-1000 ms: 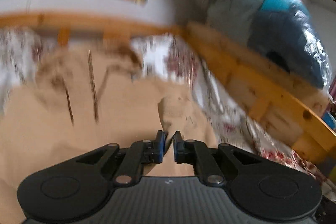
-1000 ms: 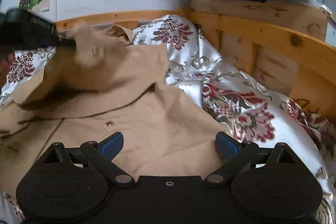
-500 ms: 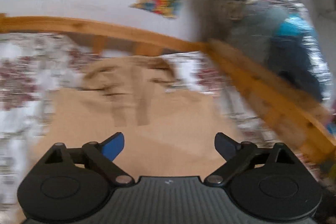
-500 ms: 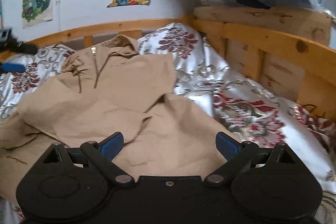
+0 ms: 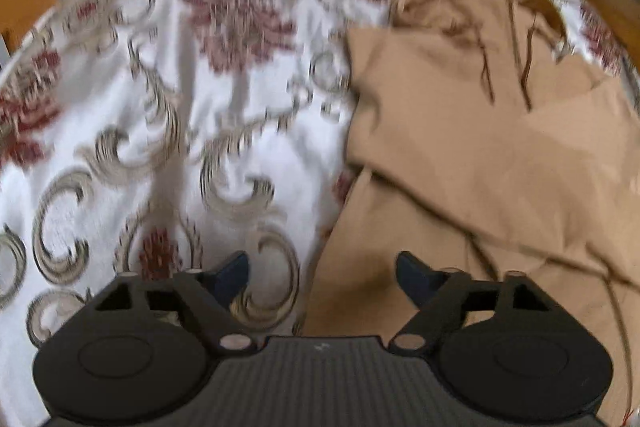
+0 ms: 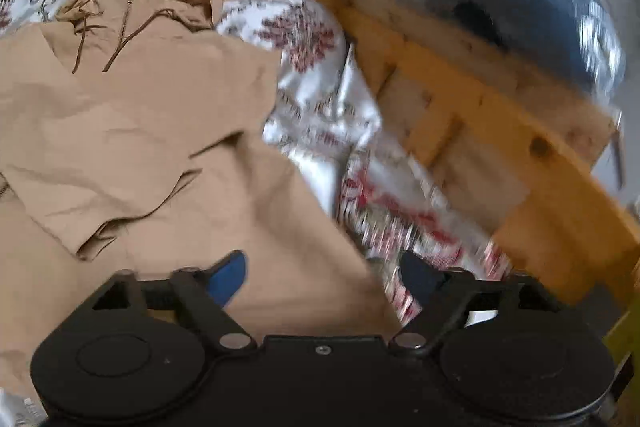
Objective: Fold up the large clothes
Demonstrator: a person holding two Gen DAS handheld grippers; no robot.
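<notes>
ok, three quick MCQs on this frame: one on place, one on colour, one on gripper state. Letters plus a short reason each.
1. In the left wrist view, the garment lies where?
A. on the right side of the bedspread
B. hanging over the wooden rail
C. inside the plastic bag

2. What colour is the garment?
A. navy
B. tan
C. white with red flowers

3. The right hand-held gripper is:
A. shut on a sleeve
B. shut on nothing
C. open, holding nothing

Answers:
1 A: the tan cloth fills the right of the view, with the patterned bedspread bare on the left.
2 B: plain tan cloth with a zip at the neck; the red flowers belong to the bedspread.
3 C: its blue-padded fingers stand wide apart above the cloth, nothing between them. The left hand-held gripper is open too.
</notes>
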